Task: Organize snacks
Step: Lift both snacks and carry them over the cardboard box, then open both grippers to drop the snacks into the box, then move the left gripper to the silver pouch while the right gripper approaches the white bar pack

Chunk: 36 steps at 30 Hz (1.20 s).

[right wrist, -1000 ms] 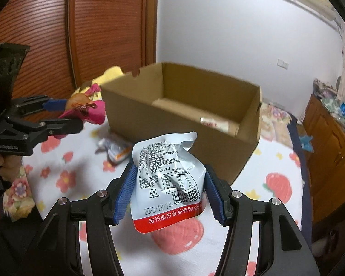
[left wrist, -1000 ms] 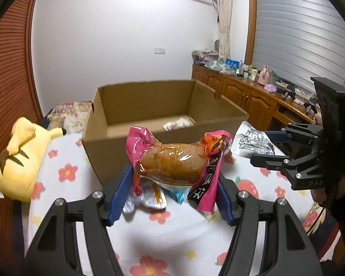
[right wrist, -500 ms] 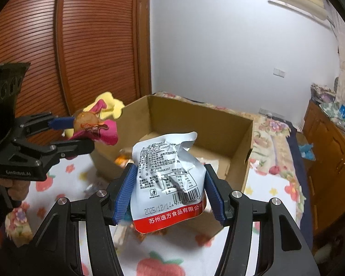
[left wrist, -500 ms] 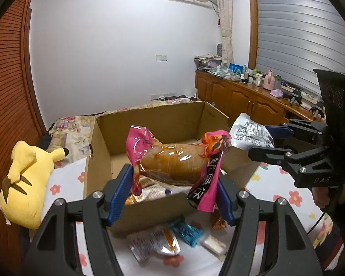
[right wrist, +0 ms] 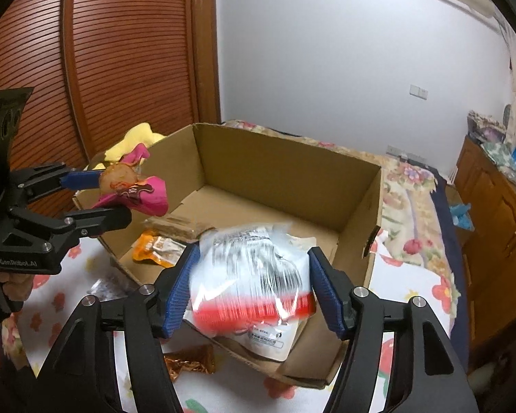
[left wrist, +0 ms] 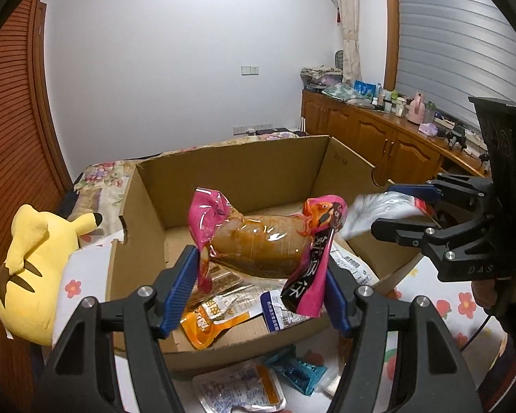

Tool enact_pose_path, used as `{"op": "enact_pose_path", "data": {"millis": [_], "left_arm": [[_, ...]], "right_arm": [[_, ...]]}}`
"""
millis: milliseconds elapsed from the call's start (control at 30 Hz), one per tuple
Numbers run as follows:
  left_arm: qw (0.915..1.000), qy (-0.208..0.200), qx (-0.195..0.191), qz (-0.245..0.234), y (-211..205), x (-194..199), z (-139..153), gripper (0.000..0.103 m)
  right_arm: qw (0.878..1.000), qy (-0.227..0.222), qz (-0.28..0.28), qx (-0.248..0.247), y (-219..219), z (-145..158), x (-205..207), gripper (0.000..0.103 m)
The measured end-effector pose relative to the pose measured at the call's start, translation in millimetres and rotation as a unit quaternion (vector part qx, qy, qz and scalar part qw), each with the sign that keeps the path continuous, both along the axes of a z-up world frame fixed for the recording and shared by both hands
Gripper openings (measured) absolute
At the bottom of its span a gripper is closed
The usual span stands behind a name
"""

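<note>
Lying well left of the left jaws: a yellow plush toy (left wrist: pixel 34 261) on the flowered cover. Held the left gripper (left wrist: pixel 259 275) roughly half open over the near part of the cardboard box (left wrist: pixel 240 179), blue pads pressed on a pink-ended snack packet (left wrist: pixel 258 247) with a brown filling. Carried it crosswise between the jaws, one pink end sticking up by the left pad, the other hanging down by the right pad. Below and beyond those jaws, inside the box, saw an orange pouch (left wrist: pixel 210 313) and other flat packets on the floor of the box. Under the jaws and outside the near wall, left on the cover a white-and-orange packet (left wrist: pixel 237 389) and just beside it a blue wrapper (left wrist: pixel 297 373).

Further right, kept the right gripper (right wrist: pixel 254 275) above the box's near edge, jaws having just been opening, about half wide. Between them, a white pouch with a red band (right wrist: pixel 251 268), smeared by blur while the pads looked sharp, so apparently loose rather than clamped. Below the left pad, outside the box, a copper-coloured wrapper (right wrist: pixel 189 361).
</note>
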State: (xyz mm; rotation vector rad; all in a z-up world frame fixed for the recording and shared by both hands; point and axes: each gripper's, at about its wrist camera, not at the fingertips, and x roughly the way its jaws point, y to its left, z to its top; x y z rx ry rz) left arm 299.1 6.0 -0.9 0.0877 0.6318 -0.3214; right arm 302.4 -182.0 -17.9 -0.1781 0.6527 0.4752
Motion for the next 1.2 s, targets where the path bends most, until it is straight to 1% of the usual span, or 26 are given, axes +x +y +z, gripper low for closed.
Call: {"op": "enact_pose_path", "data": {"millis": [300,367,467,633,767,933,1200], "left_arm": [[0.9999,0.005,0.011,0.0,-5,11,-3,0.068],[0.9999,0.003,0.006,-0.008,-7,11,-1,0.067],[0.9995,-0.012,0.028,0.003,-9,10,-1,0.065],[0.9997,-0.011,0.023,0.005,-7,7,0,0.064],[0.9998,-0.012,0.012,0.003,-3,-5,5,0.064],[0.9997,-0.024,0.003,-0.005,2,-34,15,0.064],[0.9994,-0.034,0.002,-0.009,15,-77,18,0.064]], "right_arm": [[1.0,0.004,-0.004,0.01,-4,-4,-3,0.067],[1.0,0.003,-0.003,0.014,-5,-4,-7,0.067],[1.0,0.002,-0.003,0.015,-5,-4,-10,0.068],[1.0,0.0,0.0,0.015,-6,-3,-18,0.068],[1.0,-0.002,-0.003,0.018,-6,1,-28,0.068],[1.0,-0.007,-0.005,0.026,-3,9,-46,0.068],[1.0,-0.01,-0.005,0.024,12,14,-82,0.068]]}}
